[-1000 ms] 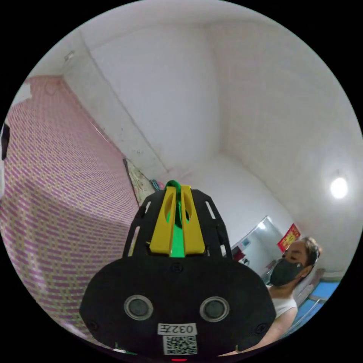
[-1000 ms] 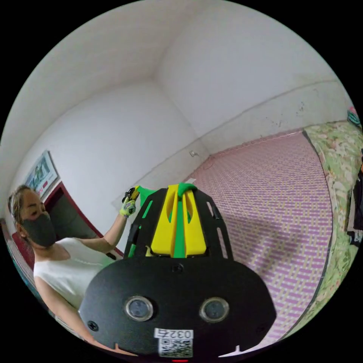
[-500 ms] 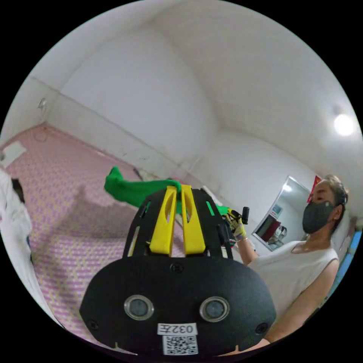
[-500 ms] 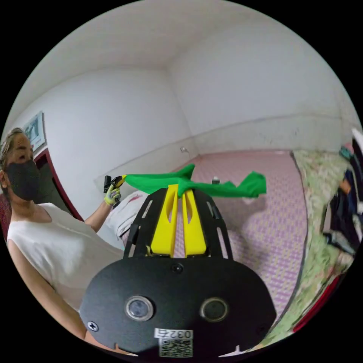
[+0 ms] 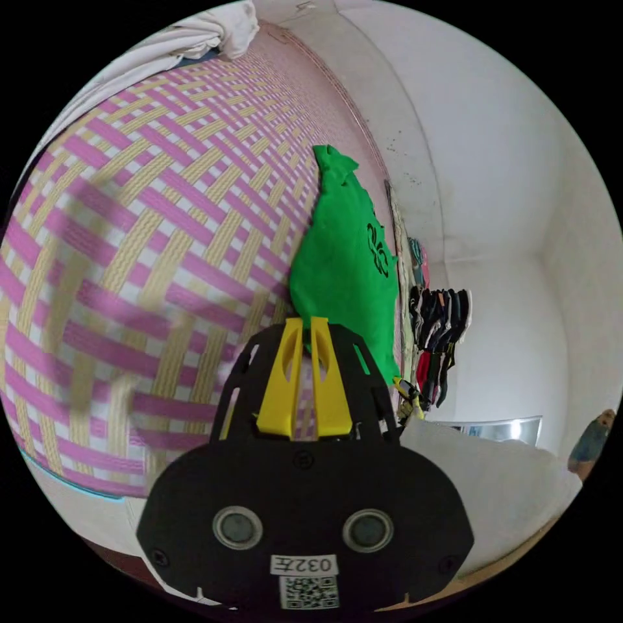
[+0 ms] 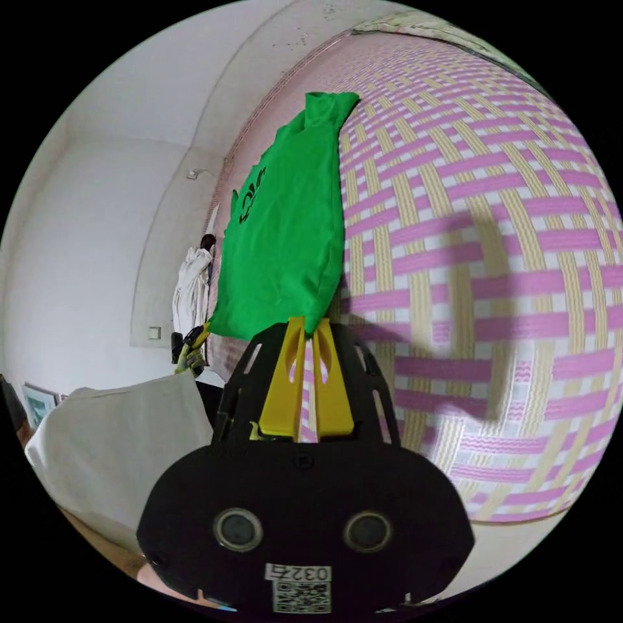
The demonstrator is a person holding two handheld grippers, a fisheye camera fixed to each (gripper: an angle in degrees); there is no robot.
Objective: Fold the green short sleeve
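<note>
Entry: the green shirt (image 5: 344, 259) now lies spread on the pink and yellow woven mat (image 5: 149, 246), printed side up. Half a second ago it hung stretched in the air between our two claws, well above the mat; a second ago both cameras faced the walls and ceiling. So the shirt has been swung down and laid out flat.

Left claw (image 5: 302, 324): jaws close together, tips at the shirt's near edge. We cannot tell from the left gripper view whether cloth is still pinched between them. Half a second ago green cloth clearly ran across these tips.

Right claw (image 6: 305, 324): same reading. Jaws nearly together, tips at the shirt's (image 6: 285, 220) lower hem, mat (image 6: 480, 259) visible through the slim gap lower down. Grip not confirmed. The left claw (image 6: 195, 337) appears in the right gripper view at the other hem corner, in a gloved hand (image 6: 188, 355).

Also noted: white cloth (image 5: 195, 32) at the mat's far edge; dark clothes (image 5: 438, 324) hanging by the wall.

Our judgement: the laying-out step is done or nearly so, and the shirt looks fairly smooth. Folding proper has not begun; no side or sleeve is turned in yet. Next we would expect a regrasp at one side.
</note>
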